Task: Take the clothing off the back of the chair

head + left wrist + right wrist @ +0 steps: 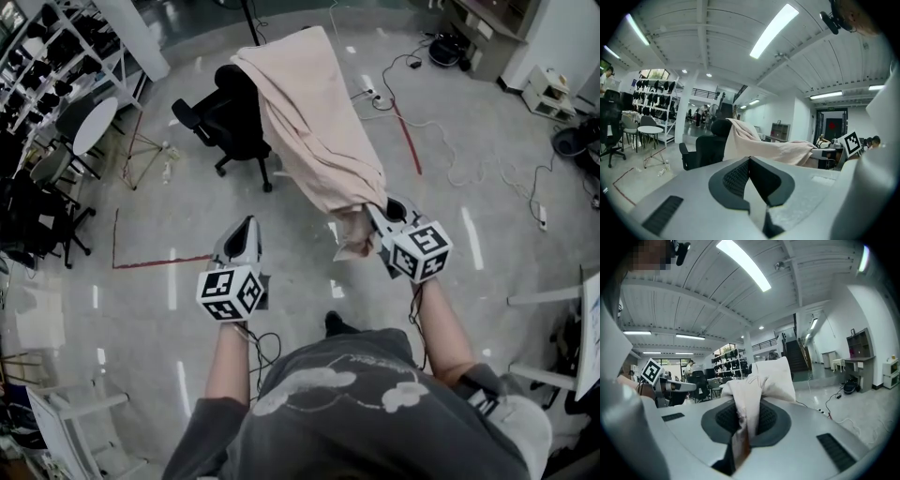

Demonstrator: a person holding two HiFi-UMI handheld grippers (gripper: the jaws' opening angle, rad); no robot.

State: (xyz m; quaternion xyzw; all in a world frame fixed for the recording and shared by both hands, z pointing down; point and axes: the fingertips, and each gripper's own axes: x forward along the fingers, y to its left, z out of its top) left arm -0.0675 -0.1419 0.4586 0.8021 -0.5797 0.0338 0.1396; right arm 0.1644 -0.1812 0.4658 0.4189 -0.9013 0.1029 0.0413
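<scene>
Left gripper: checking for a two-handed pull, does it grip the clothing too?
No, the left gripper is empty, apart from the clothing that the right gripper pinches.

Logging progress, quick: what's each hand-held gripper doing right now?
Left hand-held gripper: closed, empty.
Right hand-held gripper: closed on the clothing that drapes over the chair.
</scene>
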